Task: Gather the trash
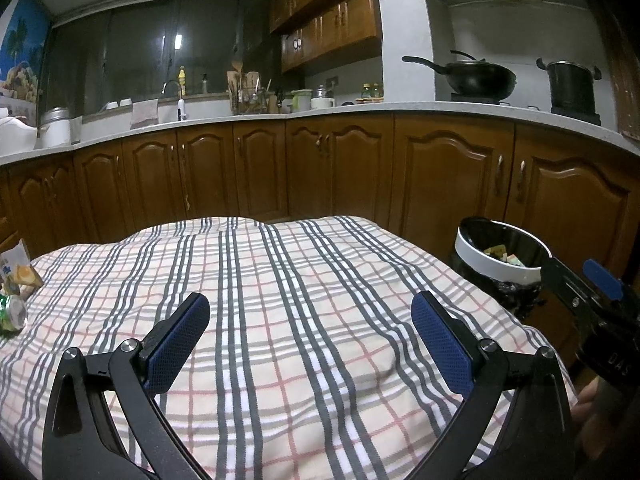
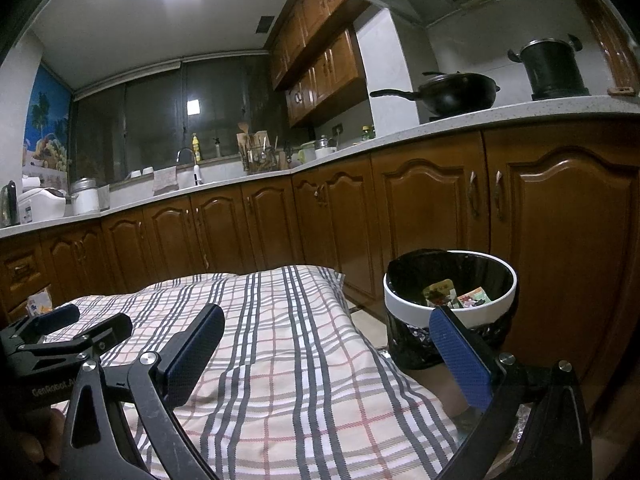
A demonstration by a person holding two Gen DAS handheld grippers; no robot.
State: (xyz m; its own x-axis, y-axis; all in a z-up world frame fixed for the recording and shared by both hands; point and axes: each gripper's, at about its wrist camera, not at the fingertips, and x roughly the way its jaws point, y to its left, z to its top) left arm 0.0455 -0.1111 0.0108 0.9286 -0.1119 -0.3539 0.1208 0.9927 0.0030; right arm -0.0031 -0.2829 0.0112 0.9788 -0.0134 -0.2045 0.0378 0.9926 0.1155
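A white-rimmed trash bin (image 1: pixel 500 254) with a black liner stands on the floor right of the table; wrappers (image 2: pixel 456 298) lie inside it, and its rim shows in the right wrist view (image 2: pixel 450 312). A crushed green can (image 1: pixel 12 314) and a paper snack carton (image 1: pixel 18 270) lie at the table's far left edge. My left gripper (image 1: pixel 310 308) is open and empty above the checked tablecloth (image 1: pixel 300 300). My right gripper (image 2: pixel 328 322) is open and empty over the table's right edge, near the bin. The carton's corner shows at the left in the right wrist view (image 2: pixel 38 304).
Brown kitchen cabinets (image 1: pixel 340 164) run behind the table under a white counter (image 1: pixel 360 110). A wok (image 1: pixel 476 76) and a black pot (image 1: pixel 572 84) sit on the counter at right. A sink and utensil rack (image 1: pixel 244 96) stand further back.
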